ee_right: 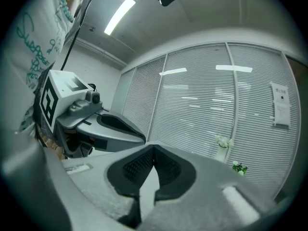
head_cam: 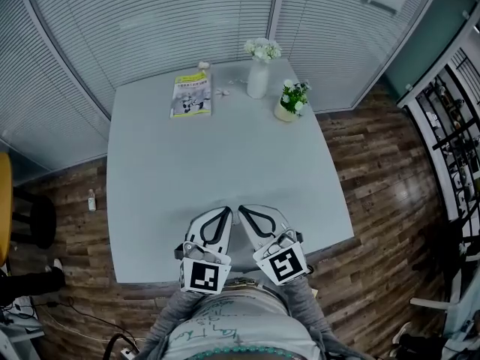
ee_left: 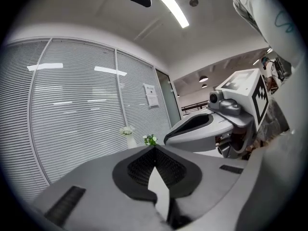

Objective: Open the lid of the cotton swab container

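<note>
Head view: flowers [head_cam: 262,49] in white vase [head_cam: 257,82]

**Grey claws, marker cubes, a scripted shirt**

The left claw [head_cam: 227,211] and right claw [head_cam: 241,211] are pale grey moulded shells with black-rimmed loop openings. Each carries a white cube [head_cam: 204,274] printed with black square markers. Their inner pads [ee_left: 139,166] are black with a fine grid texture. The person wears a light shirt [head_cam: 225,325] with green handwriting on it, and grey sleeves [head_cam: 306,306].
</note>
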`<state>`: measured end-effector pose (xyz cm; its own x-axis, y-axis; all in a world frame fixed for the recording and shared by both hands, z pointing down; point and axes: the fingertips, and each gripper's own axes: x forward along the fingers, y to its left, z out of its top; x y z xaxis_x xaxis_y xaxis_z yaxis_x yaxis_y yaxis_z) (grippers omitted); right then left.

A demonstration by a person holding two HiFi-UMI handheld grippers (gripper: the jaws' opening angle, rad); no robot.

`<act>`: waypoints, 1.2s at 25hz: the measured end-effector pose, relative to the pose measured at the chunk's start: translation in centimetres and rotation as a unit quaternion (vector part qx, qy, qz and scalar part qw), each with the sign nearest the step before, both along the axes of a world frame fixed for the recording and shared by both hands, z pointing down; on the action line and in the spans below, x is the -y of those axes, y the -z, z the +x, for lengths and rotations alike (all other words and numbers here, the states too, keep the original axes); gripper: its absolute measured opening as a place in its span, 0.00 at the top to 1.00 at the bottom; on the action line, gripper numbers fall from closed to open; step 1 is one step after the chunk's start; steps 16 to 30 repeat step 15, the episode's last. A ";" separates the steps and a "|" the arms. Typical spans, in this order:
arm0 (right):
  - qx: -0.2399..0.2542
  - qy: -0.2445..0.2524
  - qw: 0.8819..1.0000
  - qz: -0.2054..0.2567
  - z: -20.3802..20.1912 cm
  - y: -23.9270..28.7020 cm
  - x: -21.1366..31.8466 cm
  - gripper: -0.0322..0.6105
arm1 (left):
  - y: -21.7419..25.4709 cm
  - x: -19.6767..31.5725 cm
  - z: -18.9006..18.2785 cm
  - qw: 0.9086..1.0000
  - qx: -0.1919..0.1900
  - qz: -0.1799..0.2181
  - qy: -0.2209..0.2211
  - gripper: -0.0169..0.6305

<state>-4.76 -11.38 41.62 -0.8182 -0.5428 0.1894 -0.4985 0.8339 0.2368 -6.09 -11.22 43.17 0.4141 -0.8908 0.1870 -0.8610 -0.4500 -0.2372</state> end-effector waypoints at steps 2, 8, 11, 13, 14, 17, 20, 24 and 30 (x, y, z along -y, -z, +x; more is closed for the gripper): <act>0.000 0.000 1.000 0.000 0.0 0.1 -0.1 0.95 | 0.4 -0.1 0.1 1.000 -0.006 -0.005 0.001 0.98; -0.002 0.006 1.000 0.001 -0.2 0.2 -0.2 0.95 | 0.6 -0.1 0.0 1.000 -0.011 0.003 0.001 0.98; -0.003 0.007 1.000 -0.001 -0.3 -0.1 -0.2 0.95 | 0.4 0.0 -0.3 1.000 -0.015 0.000 0.008 0.98; -0.003 0.007 1.000 0.000 -0.5 -0.1 -0.1 0.95 | 0.3 0.1 -0.4 1.000 -0.016 -0.001 0.008 0.98; -0.002 0.008 1.000 0.000 -0.6 -0.1 -0.1 0.95 | 0.3 0.1 -0.5 1.000 -0.015 0.001 0.007 0.98; -0.002 0.008 1.000 0.000 -0.7 -0.1 0.0 0.95 | 0.3 0.2 -0.6 1.000 -0.014 0.002 0.007 0.98; -0.002 0.008 1.000 0.000 -0.7 -0.1 0.0 0.95 | 0.3 0.2 -0.6 1.000 -0.014 0.002 0.007 0.98; -0.002 0.008 1.000 0.000 -0.7 -0.1 0.0 0.95 | 0.3 0.2 -0.6 1.000 -0.014 0.002 0.007 0.98; -0.002 0.008 1.000 0.000 -0.7 -0.1 0.0 0.95 | 0.3 0.2 -0.6 1.000 -0.014 0.002 0.007 0.98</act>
